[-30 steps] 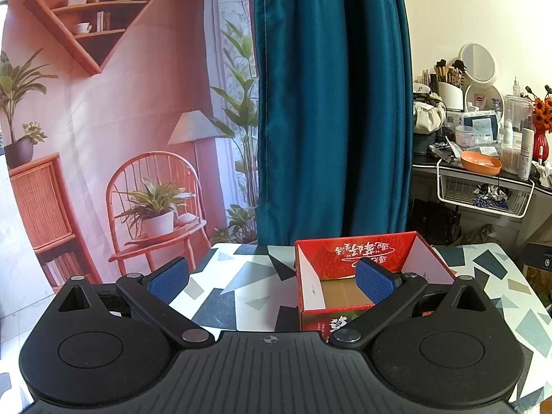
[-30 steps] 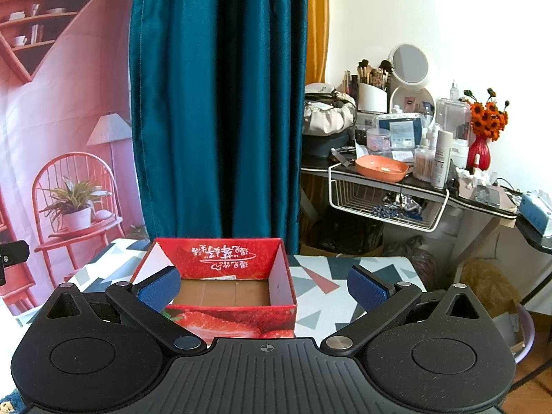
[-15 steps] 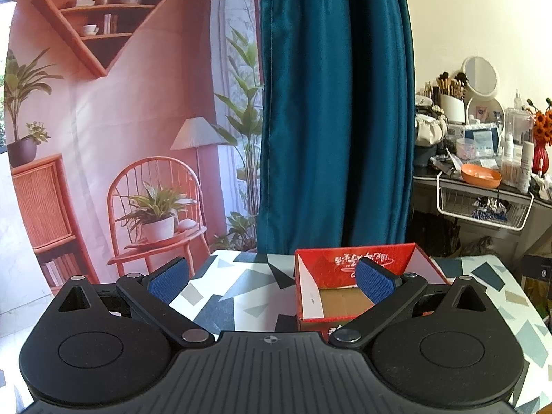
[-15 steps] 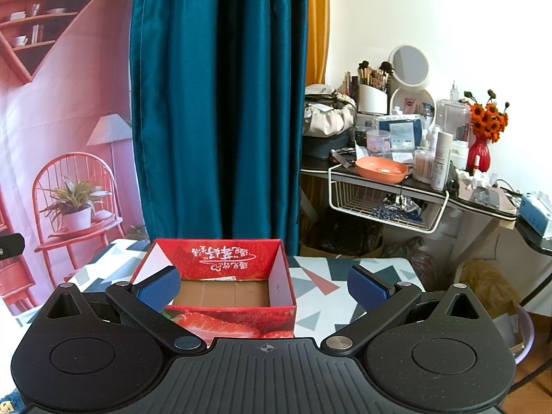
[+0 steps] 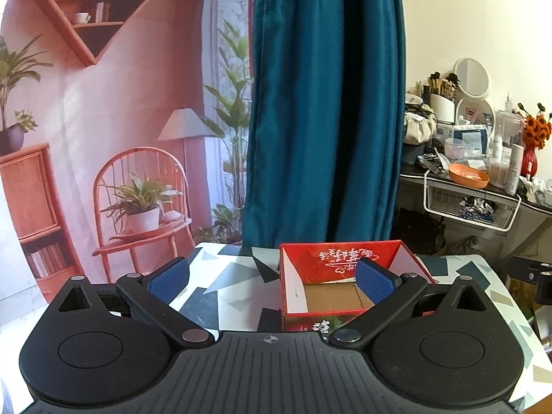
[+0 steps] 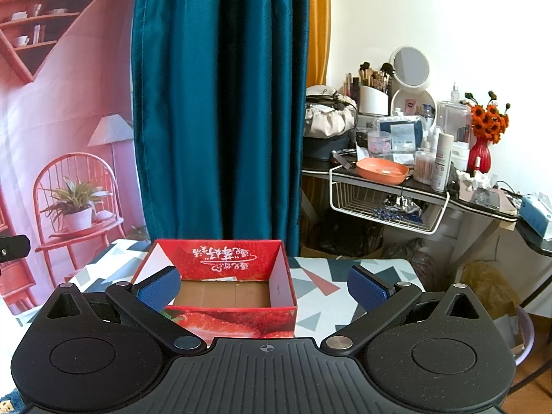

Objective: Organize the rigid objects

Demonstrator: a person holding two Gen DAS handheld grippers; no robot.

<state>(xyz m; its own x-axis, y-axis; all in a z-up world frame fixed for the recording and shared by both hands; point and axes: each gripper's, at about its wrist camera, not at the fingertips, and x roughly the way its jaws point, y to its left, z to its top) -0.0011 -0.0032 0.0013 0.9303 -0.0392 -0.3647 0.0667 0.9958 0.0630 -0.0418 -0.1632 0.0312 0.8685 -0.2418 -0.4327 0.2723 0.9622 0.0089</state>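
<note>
left tongs (image 5: 272,281): spread wide, blue pads well apart, nothing between them; its right pad overlaps the box opening in the left wrist view
right tongs (image 6: 264,288): spread wide too, gripping nothing; its left pad sits in front of the box's near left corner in the right wrist view
box (image 6: 227,291): red strawberry-print carton, open top, upright on the worktop, just ahead of both tongs; brown cardboard floor showing, white script printed on the inside of the far wall; a small pale scrap at the far inner edge, cannot tell what it is
worktop (image 6: 321,289): white cover with grey, dark and red geometric patches; box sits on it left of centre in the right wrist view, right of centre in the left wrist view
curtain (image 6: 220,103): teal, hanging straight behind the worktop
backdrop (image 5: 120,120): printed pink room scene, chair with potted plant, lamp, diamond shelf, left of the curtain
dresser (image 6: 414,186): dark desk to the right, well apart from the worktop, cluttered; orange dish, round mirror, brush cup, red vase with orange flowers, white wire basket hung under its edge
</note>
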